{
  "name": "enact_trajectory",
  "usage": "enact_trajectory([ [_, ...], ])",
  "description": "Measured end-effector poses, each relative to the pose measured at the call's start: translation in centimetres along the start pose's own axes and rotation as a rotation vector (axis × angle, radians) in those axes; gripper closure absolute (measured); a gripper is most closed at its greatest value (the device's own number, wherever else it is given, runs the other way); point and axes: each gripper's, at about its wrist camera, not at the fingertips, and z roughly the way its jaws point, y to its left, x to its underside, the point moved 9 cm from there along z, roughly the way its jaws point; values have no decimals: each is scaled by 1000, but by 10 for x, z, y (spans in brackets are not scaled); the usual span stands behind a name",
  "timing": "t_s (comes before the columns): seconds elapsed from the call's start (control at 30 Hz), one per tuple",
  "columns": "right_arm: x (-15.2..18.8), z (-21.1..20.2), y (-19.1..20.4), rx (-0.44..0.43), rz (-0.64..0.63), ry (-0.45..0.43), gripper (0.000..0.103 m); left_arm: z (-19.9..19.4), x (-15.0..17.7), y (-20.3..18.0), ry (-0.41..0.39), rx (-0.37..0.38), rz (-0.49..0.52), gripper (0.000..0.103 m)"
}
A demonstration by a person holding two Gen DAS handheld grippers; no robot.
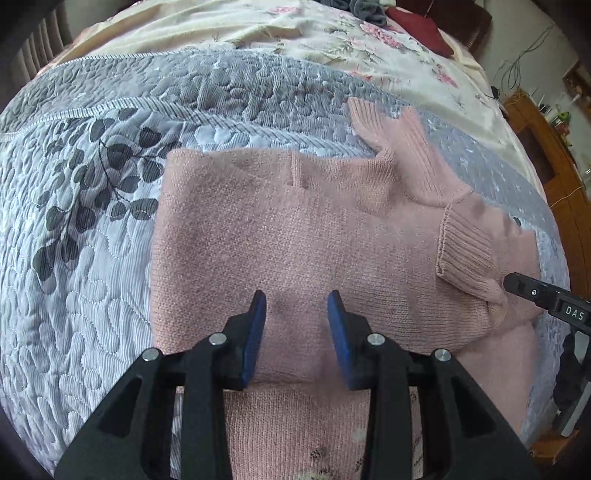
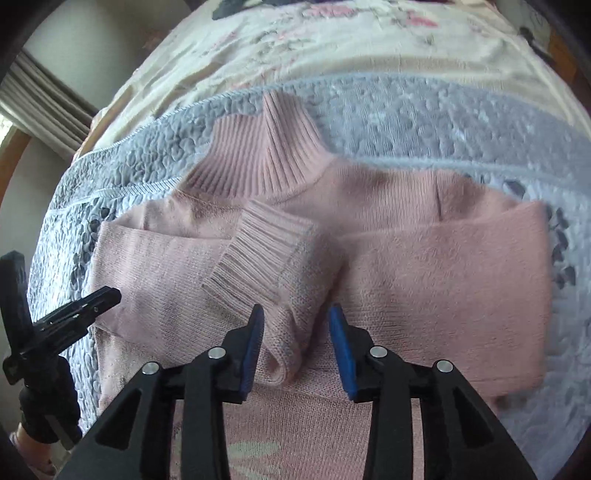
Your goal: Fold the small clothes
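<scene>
1. The pink knitted turtleneck sweater [image 2: 424, 266] is lying flat on the grey quilted bedspread with a leaf print [image 1: 92, 258], covering the bed.
2. Folding is looking partway done: both sleeves are lying crosswise over the body, and the ribbed sleeve cuff [image 2: 258, 254] is resting near the middle.
3. The ribbed turtleneck collar [image 2: 273, 147] is sticking out at the far edge, not folded in.
4. Judging what is remaining: the bottom part near the cameras is looking unfolded, so a lengthwise fold is probably coming.
5. The left gripper [image 1: 297, 314] is hovering over the sweater body, fingers spread, pinching nothing.
6. The right gripper [image 2: 295, 332] is sitting with fingers spread on either side of a bunched sleeve fold; not closing on it.
7. Containers: none showing; the cream floral sheet [image 1: 221, 33] is lying behind, and dark clothes [image 1: 365, 9] are lying at the far end.
</scene>
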Motion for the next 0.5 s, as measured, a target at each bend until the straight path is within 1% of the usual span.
enact_trajectory([
  [0.03, -3, -4, 9, -3, -36, -8, 64, -3, -2, -2, -9, -3, 6, 64],
  [0.1, -6, -1, 33, -12, -116, 4, 63, -3, -5, -7, -6, 2, 11, 63],
  [0.23, -6, 32, 66, 35, -227, 54, 63, 13, -1, -13, 38, -11, 21, 63],
  [0.33, 2, 61, 71, 107, -279, 121, 62, 26, 5, -12, 66, -25, 32, 62],
  [0.4, 6, 72, 69, 137, -305, 135, 62, 29, 5, -12, 63, -26, 44, 60],
  [0.43, 6, 75, 67, 140, -313, 137, 64, 29, 5, -12, 61, -19, 42, 59],
  [0.47, 6, 75, 65, 145, -311, 136, 70, 30, 5, -11, 61, -15, 36, 59],
  [0.5, 3, 73, 60, 162, -307, 132, 87, 31, 5, -10, 62, -12, 29, 59],
])
